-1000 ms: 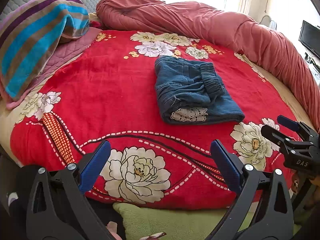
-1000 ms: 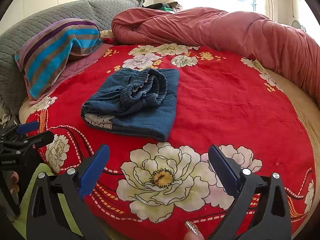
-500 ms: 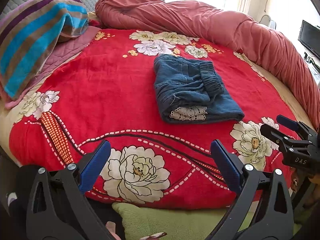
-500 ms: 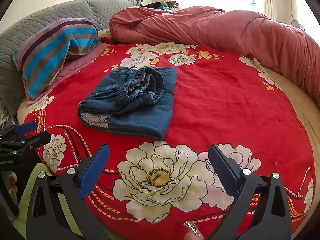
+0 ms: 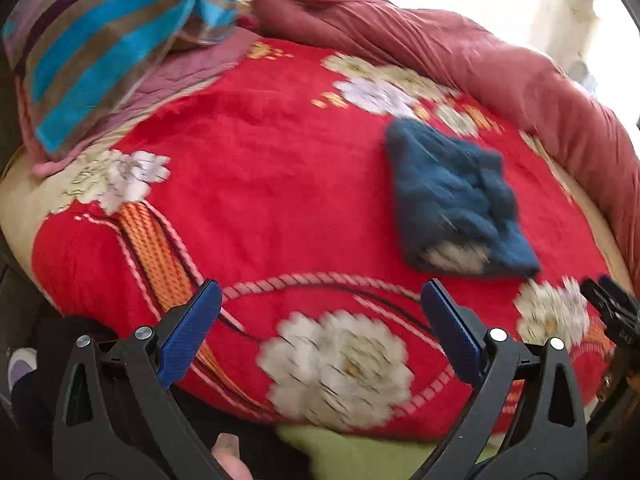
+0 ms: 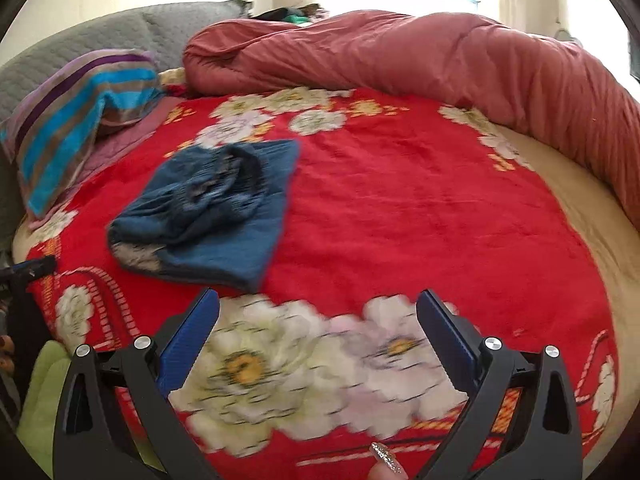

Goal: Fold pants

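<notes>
The folded blue pants [image 6: 208, 208] lay on the red blanket [image 6: 400, 220], at ten o'clock from the right gripper [image 6: 318, 334]. Both the right gripper and the left gripper [image 5: 320, 320] were wide open and held nothing

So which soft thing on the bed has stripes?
The pillow at the head of the bed: it has blue, brown and purple stripes. The folded pants are plain dark blue, and the rolled quilt plain dusty red.
</notes>
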Demonstrator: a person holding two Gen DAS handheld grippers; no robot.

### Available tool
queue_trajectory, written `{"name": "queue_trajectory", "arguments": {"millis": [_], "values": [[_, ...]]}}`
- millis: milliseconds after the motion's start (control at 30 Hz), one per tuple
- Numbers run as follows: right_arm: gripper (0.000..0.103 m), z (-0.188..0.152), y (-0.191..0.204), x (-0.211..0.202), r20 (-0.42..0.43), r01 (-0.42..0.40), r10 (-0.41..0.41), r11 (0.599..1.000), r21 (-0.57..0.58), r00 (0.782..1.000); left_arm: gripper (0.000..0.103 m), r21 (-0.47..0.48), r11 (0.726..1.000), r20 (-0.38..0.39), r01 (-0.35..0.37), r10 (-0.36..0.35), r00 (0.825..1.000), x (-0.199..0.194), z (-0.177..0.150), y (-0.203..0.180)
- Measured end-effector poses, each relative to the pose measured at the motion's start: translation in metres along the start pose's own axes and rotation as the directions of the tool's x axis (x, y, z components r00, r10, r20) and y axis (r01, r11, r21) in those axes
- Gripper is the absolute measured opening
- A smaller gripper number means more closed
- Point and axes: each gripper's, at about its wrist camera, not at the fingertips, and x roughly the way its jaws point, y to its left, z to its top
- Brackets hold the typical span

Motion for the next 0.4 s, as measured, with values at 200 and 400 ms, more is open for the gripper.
{"name": "queue_trajectory", "arguments": {"millis": [200,400], "values": [[0.098,0.015,-0.093,0.026,-0.019,0.165,-0.164,0.975,0.151,0.986,0.093,-0.126,0.975,-0.044,-0.182,0.178,0.983,0.04,0.051,0.073],[0.098,0.031,-0.225,0.055,-0.14,0.388,-0.362,0.858,0.336,0.922,0.093,-0.211,0.886,-0.121,-0.413,0.396,0.91,0.106,0.114,0.154]]}}
